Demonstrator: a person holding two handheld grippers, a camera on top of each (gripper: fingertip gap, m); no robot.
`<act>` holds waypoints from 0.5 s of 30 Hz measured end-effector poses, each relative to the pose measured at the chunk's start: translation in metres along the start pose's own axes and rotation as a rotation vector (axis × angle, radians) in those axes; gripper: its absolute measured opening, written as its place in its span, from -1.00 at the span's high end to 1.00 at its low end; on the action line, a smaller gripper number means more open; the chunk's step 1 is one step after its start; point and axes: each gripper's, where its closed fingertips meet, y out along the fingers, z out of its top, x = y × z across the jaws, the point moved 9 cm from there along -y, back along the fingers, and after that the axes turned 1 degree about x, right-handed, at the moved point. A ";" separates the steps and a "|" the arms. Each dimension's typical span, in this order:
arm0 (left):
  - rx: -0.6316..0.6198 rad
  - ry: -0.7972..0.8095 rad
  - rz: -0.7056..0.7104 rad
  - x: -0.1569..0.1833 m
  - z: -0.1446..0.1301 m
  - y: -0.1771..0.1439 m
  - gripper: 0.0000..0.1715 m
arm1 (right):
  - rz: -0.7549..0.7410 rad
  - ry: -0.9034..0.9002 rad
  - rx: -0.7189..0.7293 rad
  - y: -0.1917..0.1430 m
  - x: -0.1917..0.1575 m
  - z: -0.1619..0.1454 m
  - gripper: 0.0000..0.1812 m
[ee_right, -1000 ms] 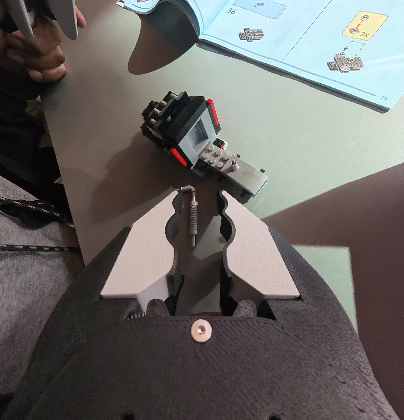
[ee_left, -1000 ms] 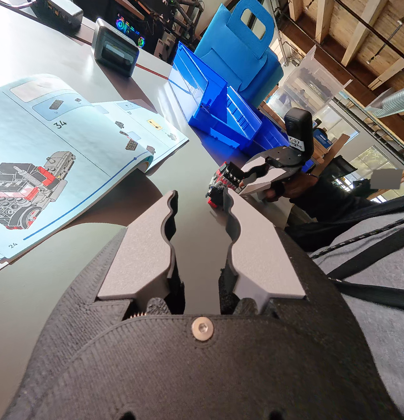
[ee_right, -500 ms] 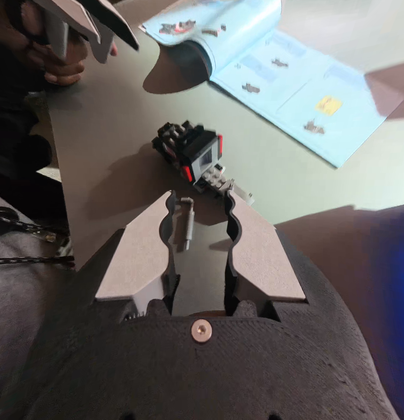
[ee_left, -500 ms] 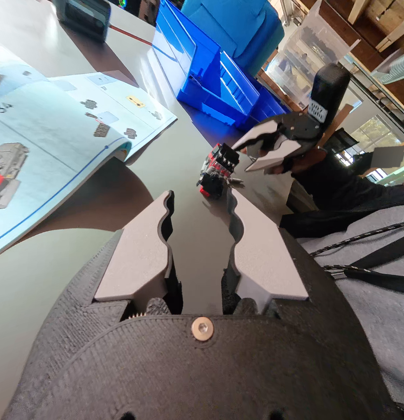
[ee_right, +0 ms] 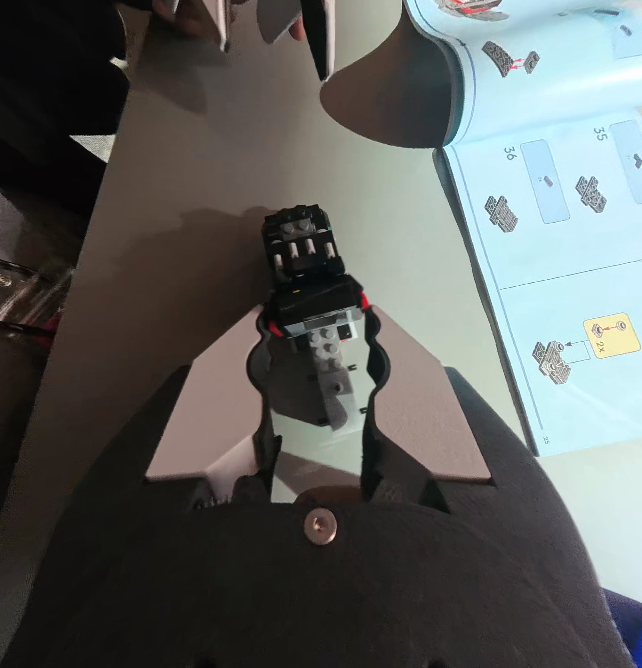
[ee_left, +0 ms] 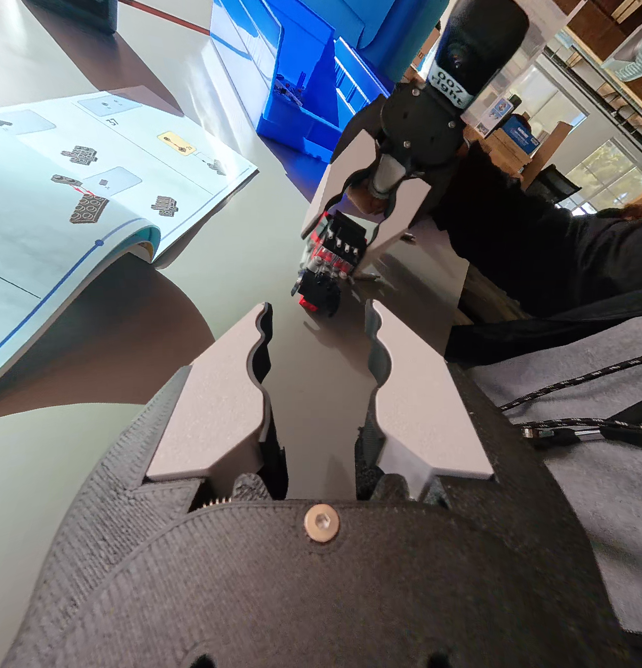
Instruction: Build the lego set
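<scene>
The partly built black, red and grey lego truck stands on the grey table. My right gripper is open and straddles its cab, one fingertip close by each red side. The truck's grey studded rear lies between the fingers. In the left wrist view the right gripper hangs over the truck, and a small grey ribbed rod lies on the table beside it. My left gripper is open and empty, low over the table just short of the truck. It also shows in the right wrist view.
The open instruction booklet lies left of the truck; it also shows in the right wrist view. Blue bins stand behind. The table's edge and a person's dark sleeve are close by. One gripper's finger ends stand about 12 centimeters off the other's.
My right gripper left the grey rod lying on the table, moved forward over the truck and opened wider around its cab. My left gripper opened wider and came closer to the truck.
</scene>
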 end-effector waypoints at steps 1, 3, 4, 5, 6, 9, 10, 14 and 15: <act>-0.004 0.001 0.001 0.000 0.000 0.000 0.38 | -0.002 0.011 0.010 0.000 0.003 -0.001 0.42; -0.006 0.005 0.002 0.001 0.000 0.002 0.38 | -0.017 0.077 0.039 -0.002 0.011 -0.003 0.42; -0.001 0.006 -0.004 0.001 0.001 0.003 0.38 | -0.020 0.125 0.065 -0.004 0.016 -0.005 0.42; 0.005 0.005 -0.012 0.001 0.002 0.005 0.38 | -0.024 0.176 0.102 -0.007 0.020 -0.006 0.42; 0.013 0.005 -0.015 0.001 0.003 0.007 0.38 | -0.028 0.225 0.145 -0.011 0.024 -0.006 0.42; 0.059 0.030 -0.006 0.000 0.012 0.018 0.38 | -0.023 0.371 0.314 -0.028 0.036 -0.006 0.43; 0.078 0.038 -0.004 0.000 0.016 0.023 0.38 | -0.018 0.414 0.374 -0.034 0.039 -0.006 0.43; 0.179 0.044 -0.001 -0.004 0.034 0.048 0.36 | -0.003 0.580 0.590 -0.059 0.048 -0.002 0.43; 0.219 0.038 -0.001 -0.005 0.041 0.056 0.34 | 0.013 0.619 0.652 -0.065 0.049 0.000 0.43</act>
